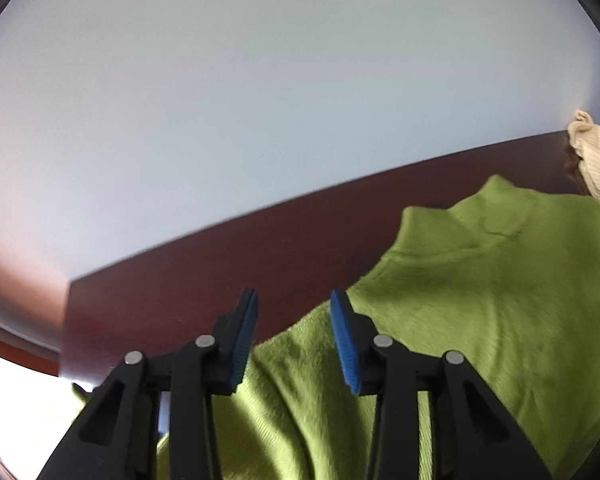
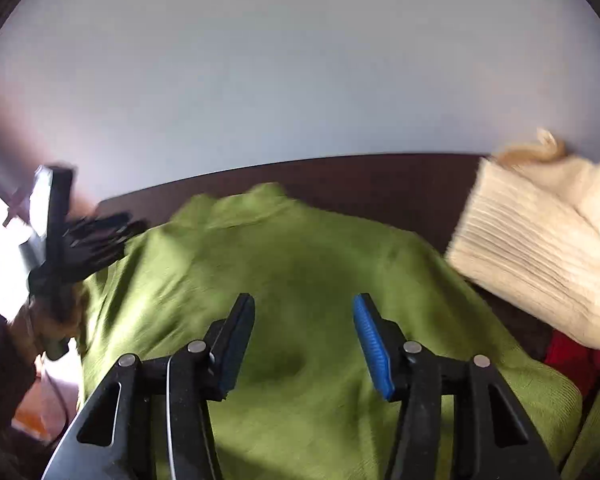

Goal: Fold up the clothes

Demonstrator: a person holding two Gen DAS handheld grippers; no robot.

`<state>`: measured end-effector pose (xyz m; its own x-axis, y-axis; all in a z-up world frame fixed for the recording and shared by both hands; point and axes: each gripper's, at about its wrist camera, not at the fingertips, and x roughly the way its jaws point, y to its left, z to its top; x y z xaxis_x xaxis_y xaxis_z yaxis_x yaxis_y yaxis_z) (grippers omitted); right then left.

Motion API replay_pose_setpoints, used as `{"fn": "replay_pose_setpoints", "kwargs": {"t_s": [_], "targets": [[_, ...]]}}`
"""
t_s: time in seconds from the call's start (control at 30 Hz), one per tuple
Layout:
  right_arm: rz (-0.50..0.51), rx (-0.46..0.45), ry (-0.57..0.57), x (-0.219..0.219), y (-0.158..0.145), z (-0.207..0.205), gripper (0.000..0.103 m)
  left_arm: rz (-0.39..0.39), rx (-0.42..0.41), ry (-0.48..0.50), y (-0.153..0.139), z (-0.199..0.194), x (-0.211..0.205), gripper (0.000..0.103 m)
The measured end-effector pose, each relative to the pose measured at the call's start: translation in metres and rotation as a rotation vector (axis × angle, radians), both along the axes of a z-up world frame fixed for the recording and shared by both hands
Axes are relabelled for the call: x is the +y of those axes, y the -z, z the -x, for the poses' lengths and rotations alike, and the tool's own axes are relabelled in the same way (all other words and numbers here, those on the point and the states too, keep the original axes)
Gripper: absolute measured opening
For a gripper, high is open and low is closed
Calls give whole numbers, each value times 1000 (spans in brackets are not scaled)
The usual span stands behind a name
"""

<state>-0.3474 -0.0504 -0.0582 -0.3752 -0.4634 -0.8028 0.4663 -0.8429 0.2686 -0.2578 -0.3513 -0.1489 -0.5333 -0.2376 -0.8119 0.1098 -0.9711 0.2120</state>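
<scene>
Green sweater (image 2: 300,264) is spread out on the dark wood tabletop (image 1: 204,276), collar end pointing off toward 12 o'clock by the pale wall; from the right wrist view it fills most of the middle, and from the left wrist view it lies from 6 round to 3 o'clock; looks like a soft fuzzy knit, so I'd guess light, floppy, not slippery, and it'll sag and bunch wherever it isn't held.

Left claw (image 1: 294,340) has its jaws apart with nothing pinched, hovering over the sweater's left edge right where fabric meets bare wood; right claw (image 2: 304,344) is also parted and empty, over the body of the sweater; pictures are a bit blurred, so I can't tell whether the tips touch the knit.

Cream ribbed garment (image 2: 540,248) is piled at about 2 o'clock in the right view, touching or just overlapping the sweater's far right side; something red (image 2: 572,356) sits below it at 4 o'clock.

If it were me, I'd grab at the hem corners or the shoulder seams, pinching a thick bit of edge and not the flat middle; one layer of knit could slip out or stretch; folding hasn't really started yet, I reckon.
</scene>
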Motion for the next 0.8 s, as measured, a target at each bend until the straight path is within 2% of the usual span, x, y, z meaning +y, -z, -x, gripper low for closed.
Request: {"fn": "replay_pose_setpoints", "kwargs": {"t_s": [0.07,0.17,0.3,0.33,0.4,0.43,0.53,0.57,0.63,0.73,0.8], "targets": [[-34,-27,-75,-18,2,-19,55,-4,21,13,-12,-18,2,37],[-46,-52,-111,-41,18,-34,55,-31,17,-3,-14,-47,2,39],[-86,-126,-100,-63,57,-29,56,-71,-45,-62,9,-56,39,39],[-92,-111,-89,-65,60,-31,64,-77,-62,-76,18,-57,51,39],[-80,-111,-79,-72,61,-29,78,-72,-74,-83,27,-50,45,40],[-78,-115,-76,-77,61,-26,87,-68,-49,-83,26,-45,42,46],[-179,-44,-59,-95,62,-13,90,-42,-37,-80,26,-24,38,49],[-175,-28,-47,-98,62,-11,91,-35,-30,-79,26,-18,37,49],[-105,-26,-16,-94,56,-9,91,-25,-24,-78,24,-6,35,49],[60,22,29,-67,23,-31,90,-18,2,-61,10,-11,35,49],[65,54,24,-51,5,-53,90,-24,31,-40,-5,-22,40,48]]}}
